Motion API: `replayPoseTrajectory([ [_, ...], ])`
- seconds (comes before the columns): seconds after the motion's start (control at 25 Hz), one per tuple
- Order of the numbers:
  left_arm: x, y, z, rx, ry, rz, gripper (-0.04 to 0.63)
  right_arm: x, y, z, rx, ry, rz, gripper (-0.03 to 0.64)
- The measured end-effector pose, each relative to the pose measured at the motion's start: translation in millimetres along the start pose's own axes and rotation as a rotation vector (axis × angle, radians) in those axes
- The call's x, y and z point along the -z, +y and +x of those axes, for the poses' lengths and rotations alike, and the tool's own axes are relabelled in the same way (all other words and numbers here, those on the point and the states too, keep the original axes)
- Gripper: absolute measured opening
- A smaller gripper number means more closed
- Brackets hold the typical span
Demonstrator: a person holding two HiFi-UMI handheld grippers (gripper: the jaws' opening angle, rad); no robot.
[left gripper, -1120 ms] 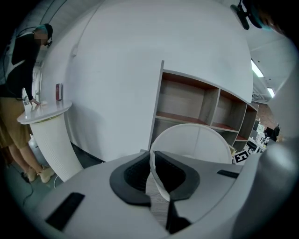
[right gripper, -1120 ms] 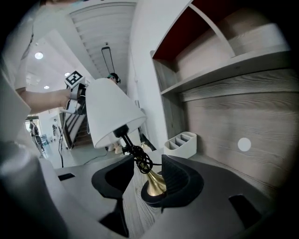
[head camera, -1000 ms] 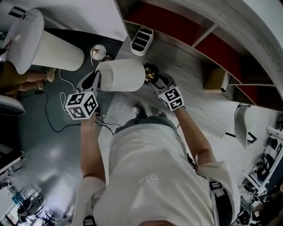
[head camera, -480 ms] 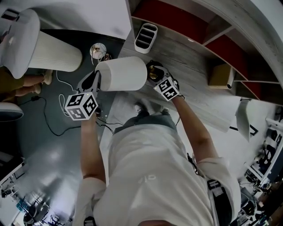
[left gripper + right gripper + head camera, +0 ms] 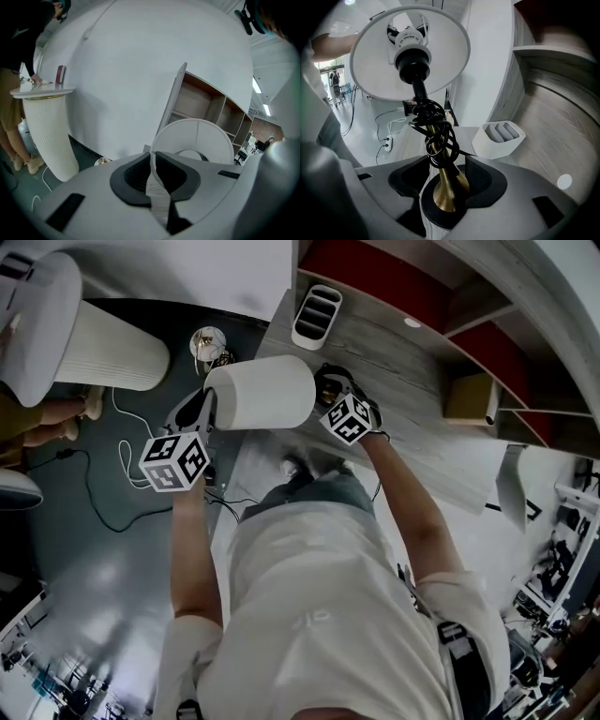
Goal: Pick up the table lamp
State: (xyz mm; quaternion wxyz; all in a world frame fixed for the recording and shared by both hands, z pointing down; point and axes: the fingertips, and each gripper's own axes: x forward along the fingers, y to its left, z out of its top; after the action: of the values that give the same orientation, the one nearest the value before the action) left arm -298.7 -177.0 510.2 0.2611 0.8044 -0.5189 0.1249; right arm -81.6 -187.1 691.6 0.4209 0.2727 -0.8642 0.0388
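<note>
Grasp step. My left tool (image 5: 153, 161) pinches the lampshade (image 5: 199, 136) rim; right tool (image 5: 446, 161) stands spread around the brass stem (image 5: 443, 185). Next, probably: close on the stem, lift both together.

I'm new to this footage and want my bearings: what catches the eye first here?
The white lampshade, big and bright mid-frame by the wood-grain desk, with the left gripper pinching its rim. Next, the brass stem, wound with black cord, standing between the wide-open jaws of the right gripper. At left stands a ribbed white pedestal.
</note>
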Motion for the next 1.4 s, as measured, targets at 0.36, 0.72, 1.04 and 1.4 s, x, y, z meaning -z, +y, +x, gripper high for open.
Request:
replayPoseTrajectory([
  [0.36, 14, 11, -12, -0.052, -0.017, -0.054, 0.048, 4, 5, 13, -0.019, 0.119, -0.135, 0.215],
  [0.72, 43, 17, -31, -0.148, -0.014, -0.144, 0.048, 6, 6, 21, -0.002, 0.230, -0.381, 0.176],
  [1.04, 72, 29, -45, -0.218, -0.003, -0.213, 0.048, 0, 4, 34, 0.070, 0.269, -0.532, 0.172],
  [1.4, 84, 37, -51, -0.241, -0.026, -0.279, 0.041, -9, 5, 33, 0.075, 0.251, -0.513, 0.166],
])
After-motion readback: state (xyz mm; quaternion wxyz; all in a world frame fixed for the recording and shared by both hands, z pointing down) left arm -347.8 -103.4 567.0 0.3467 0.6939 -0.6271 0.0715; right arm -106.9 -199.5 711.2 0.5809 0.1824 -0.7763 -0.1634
